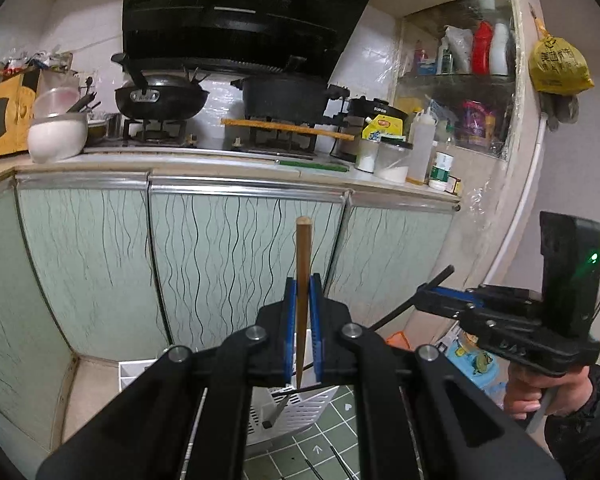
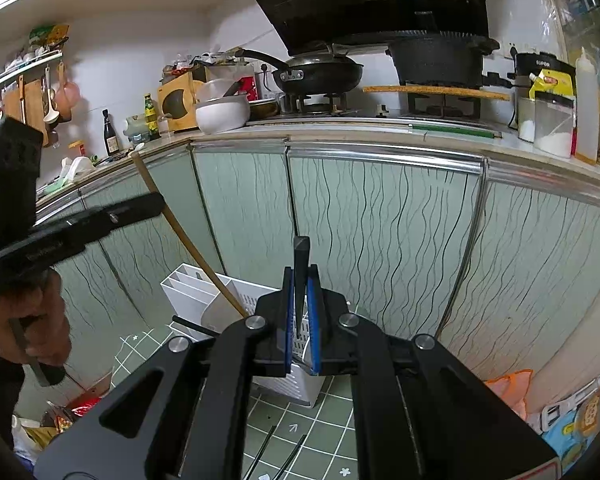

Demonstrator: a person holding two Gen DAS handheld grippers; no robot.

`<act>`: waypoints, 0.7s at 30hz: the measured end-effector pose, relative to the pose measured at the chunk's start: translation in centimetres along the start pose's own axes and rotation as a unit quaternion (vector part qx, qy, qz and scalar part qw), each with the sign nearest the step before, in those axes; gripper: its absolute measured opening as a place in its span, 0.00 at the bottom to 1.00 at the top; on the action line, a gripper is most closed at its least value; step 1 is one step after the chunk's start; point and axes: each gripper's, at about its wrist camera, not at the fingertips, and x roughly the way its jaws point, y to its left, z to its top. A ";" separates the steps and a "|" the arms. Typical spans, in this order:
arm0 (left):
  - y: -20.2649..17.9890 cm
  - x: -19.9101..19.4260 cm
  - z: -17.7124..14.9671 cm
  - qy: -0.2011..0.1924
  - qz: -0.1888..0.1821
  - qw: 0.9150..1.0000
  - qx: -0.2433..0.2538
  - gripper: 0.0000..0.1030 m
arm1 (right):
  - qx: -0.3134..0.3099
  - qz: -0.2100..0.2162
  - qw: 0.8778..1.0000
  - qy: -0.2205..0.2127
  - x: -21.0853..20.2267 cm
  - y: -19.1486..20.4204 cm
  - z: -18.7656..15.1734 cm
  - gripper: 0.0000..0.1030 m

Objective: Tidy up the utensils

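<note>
My left gripper (image 1: 303, 286) is shut on a brown wooden chopstick (image 1: 302, 280) that stands upright, its lower tip over the white slotted utensil holder (image 1: 296, 408) on the green tile mat. My right gripper (image 2: 301, 280) is shut on a black chopstick (image 2: 300, 276), held upright above the same white holder (image 2: 204, 300). In the left wrist view the right gripper (image 1: 432, 294) shows at the right with the black chopstick (image 1: 412, 304) slanting through it. In the right wrist view the wooden chopstick (image 2: 172, 220) slants down into the holder. Black chopsticks (image 2: 278, 454) lie on the mat.
Pale green cabinet doors (image 1: 236, 264) stand right behind the holder. Above is a counter with a stove, a black wok (image 1: 160, 98), a black pot (image 1: 284, 96), a white bowl (image 1: 56, 136) and jars. Bags and toys (image 2: 508, 392) lie on the floor at the right.
</note>
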 end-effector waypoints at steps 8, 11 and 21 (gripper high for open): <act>1.3 2.3 -1.4 0.015 -0.016 1.000 -0.019 0.09 | 0.006 0.013 1.000 0.011 1.9 -0.7 -0.8 0.06; 1.4 2.9 -2.1 0.031 -0.007 0.999 -0.012 0.59 | 0.004 0.003 1.000 0.017 2.3 -1.0 -1.2 0.40; 0.9 1.1 -3.9 0.037 0.012 0.999 0.007 0.85 | -0.009 -0.013 1.000 0.010 1.0 -0.4 -2.3 0.84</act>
